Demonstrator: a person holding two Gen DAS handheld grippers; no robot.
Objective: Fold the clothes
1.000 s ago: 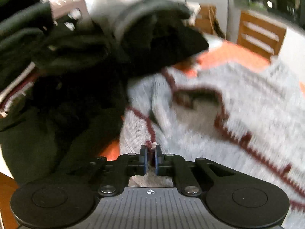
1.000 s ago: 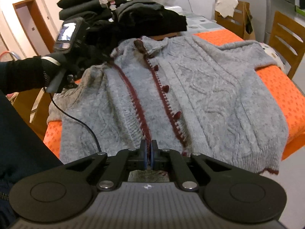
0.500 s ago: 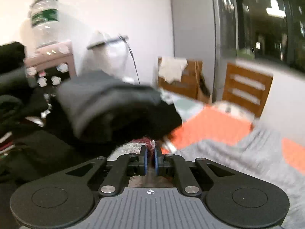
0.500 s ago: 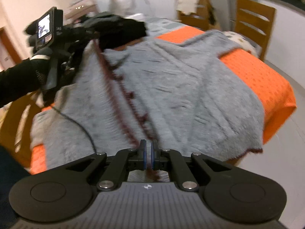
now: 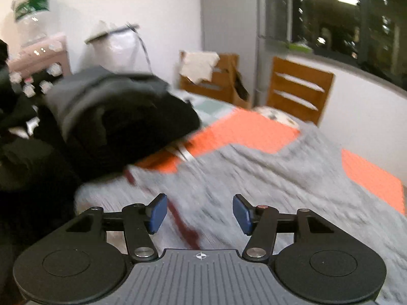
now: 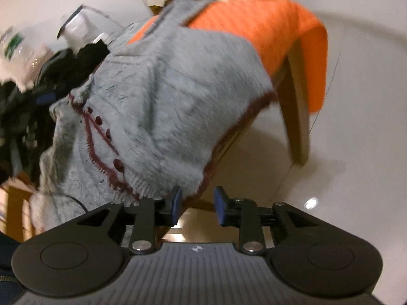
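A grey knitted cardigan with maroon trim and buttons lies spread on the orange-covered table. My left gripper hovers just above its collar end. Its jaws are opening, with the maroon edge lying loose below the gap and no pad pressing it. In the right wrist view the picture is tilted, and the cardigan hangs its hem over the table's front edge. My right gripper sits just under that hem; its jaws are opening with nothing between them.
A pile of black and dark grey clothes crowds the table's left end beside the collar. Wooden chairs stand behind the table by the wall. A table leg and pale floor lie right of the hanging hem.
Both grippers were shut on the cardigan's maroon-trimmed front edge and have let it go. The right one has dropped to the table's edge and rolled; the left slid along the collar end.
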